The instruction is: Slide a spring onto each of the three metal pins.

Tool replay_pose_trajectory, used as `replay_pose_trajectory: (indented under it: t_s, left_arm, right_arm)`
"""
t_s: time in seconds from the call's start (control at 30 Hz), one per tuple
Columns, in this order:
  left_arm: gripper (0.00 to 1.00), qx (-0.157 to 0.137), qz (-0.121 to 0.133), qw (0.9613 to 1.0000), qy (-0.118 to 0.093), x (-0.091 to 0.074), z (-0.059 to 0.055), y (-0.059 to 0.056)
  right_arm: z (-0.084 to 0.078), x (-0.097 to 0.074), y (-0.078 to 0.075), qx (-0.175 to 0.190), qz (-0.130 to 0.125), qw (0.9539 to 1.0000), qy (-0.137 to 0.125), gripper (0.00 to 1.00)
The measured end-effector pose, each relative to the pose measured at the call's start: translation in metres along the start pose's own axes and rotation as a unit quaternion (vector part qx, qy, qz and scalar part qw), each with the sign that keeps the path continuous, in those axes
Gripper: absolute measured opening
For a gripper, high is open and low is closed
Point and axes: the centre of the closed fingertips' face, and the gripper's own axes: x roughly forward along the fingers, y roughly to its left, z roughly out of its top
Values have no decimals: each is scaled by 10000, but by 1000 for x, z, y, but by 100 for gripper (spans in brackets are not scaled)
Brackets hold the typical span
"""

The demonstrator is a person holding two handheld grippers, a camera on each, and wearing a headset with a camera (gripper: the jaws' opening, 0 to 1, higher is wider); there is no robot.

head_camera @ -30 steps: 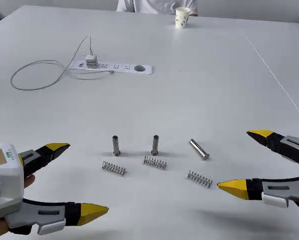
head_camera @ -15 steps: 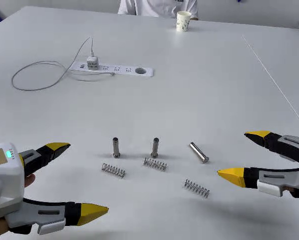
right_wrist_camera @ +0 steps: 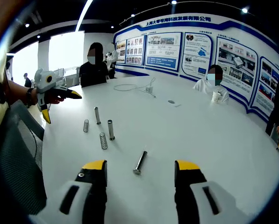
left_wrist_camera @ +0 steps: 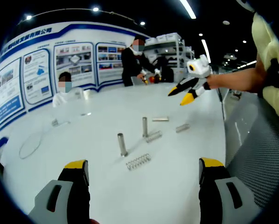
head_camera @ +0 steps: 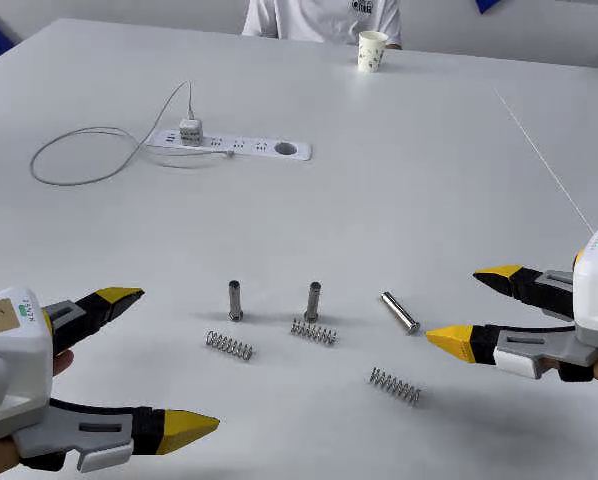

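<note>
Nothing is on a pin yet, so I'd call this the very start: lining up for the first pickup.

Closest in, the left gripper (head_camera: 157, 362) hangs with its jaws spread wide, holding nothing and touching nothing. The right gripper (head_camera: 471, 305) is open too, maybe a bit less, and also empty.

The right spring (head_camera: 394, 385) lies nearest, then the left spring (head_camera: 229, 346) and middle spring (head_camera: 313, 331), all flat on the table (head_camera: 429, 180). Just behind those two, the left pin (head_camera: 235, 300) and middle pin (head_camera: 312, 301) stand upright. The third pin (head_camera: 400, 312) lies on its side, near the right gripper's tips and dead ahead in the right gripper view.

My guess is the next move is a careful pinch on that pin or a spring, and both look likely to roll.

Way back there's a power strip (head_camera: 234, 146) and a paper cup (head_camera: 372, 50).
</note>
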Motion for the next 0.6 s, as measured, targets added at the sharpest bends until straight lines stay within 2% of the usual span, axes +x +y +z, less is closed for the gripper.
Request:
replay_pose_trajectory:
  t_s: [0.43, 0.6]
  left_arm:
    - [100, 5, 19, 10000, -11, 0, 0, -1]
    - [100, -9, 25, 10000, 1, 0, -1, 0]
  right_arm:
    - [4, 18, -8, -9, -153, 9995, 259, 47]
    - [0, 29, -10, -48, -192, 9988, 448, 43]
